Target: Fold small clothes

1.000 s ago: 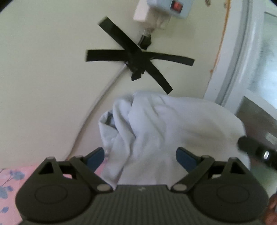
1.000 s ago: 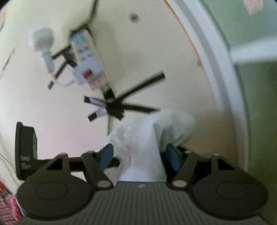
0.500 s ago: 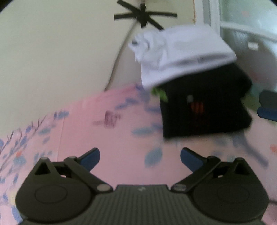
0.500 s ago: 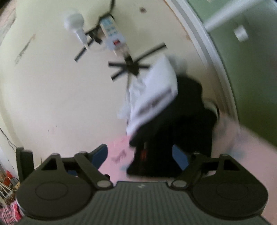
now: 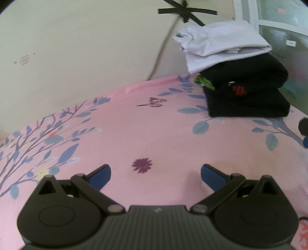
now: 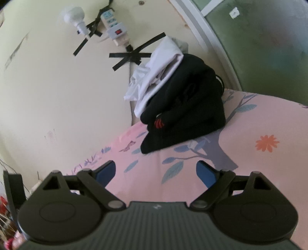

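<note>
A folded white garment [image 5: 221,42] lies on top of a stack of folded black clothes [image 5: 246,90] at the far corner of the bed by the wall. The same white garment [image 6: 159,71] and black stack [image 6: 188,107] show in the right wrist view. My left gripper [image 5: 156,174] is open and empty, low over the pink floral sheet [image 5: 134,134], well short of the stack. My right gripper [image 6: 156,171] is open and empty, also back from the stack. Part of the right gripper [image 5: 304,130] shows at the right edge of the left wrist view.
A cream wall [image 5: 77,48] runs behind the bed, with a cable taped by black tape [image 5: 186,13]. A power strip [image 6: 115,28] and a bulb [image 6: 74,17] hang on the wall. A window frame [image 6: 202,34] stands to the right of the stack.
Both grippers let go of the white garment, which now rests on the black stack. Both have pulled back from the stack over the bed and stayed open.
</note>
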